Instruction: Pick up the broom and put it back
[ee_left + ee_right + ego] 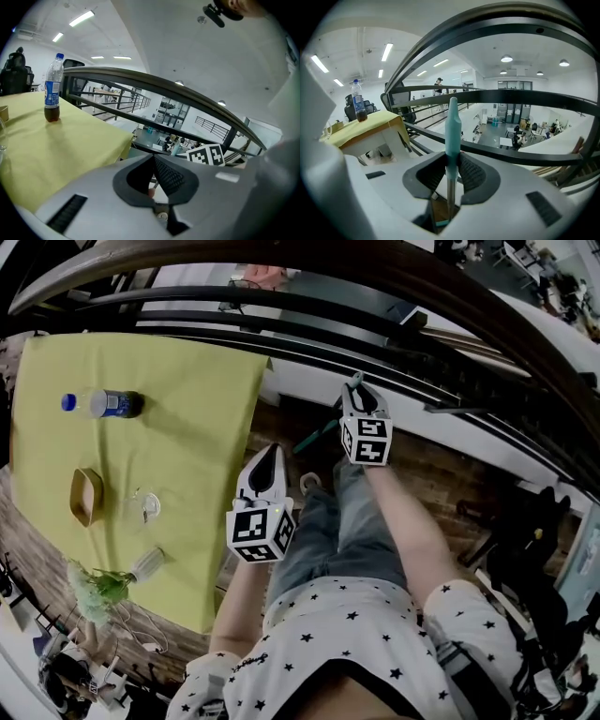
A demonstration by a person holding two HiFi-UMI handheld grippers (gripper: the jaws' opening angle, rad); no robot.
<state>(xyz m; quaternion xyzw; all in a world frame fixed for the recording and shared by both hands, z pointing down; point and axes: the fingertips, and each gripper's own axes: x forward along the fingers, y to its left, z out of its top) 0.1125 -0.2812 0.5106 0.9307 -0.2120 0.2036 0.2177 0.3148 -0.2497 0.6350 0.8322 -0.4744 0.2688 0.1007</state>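
Right jaws around broom handle [452, 129], railing [525, 99] ahead

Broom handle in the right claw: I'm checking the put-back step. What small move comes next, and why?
Probably lower the broom handle beside the railing until it rests on the wooden floor, then open. The right claw is clamped on its upright teal grip, and its lower end is hidden, so releasing now might drop it.

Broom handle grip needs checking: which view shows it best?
The right gripper view: the teal broom handle stands clamped upright in the right gripper. The head view shows only a teal sliver of it beside that gripper; the left gripper view shows none.
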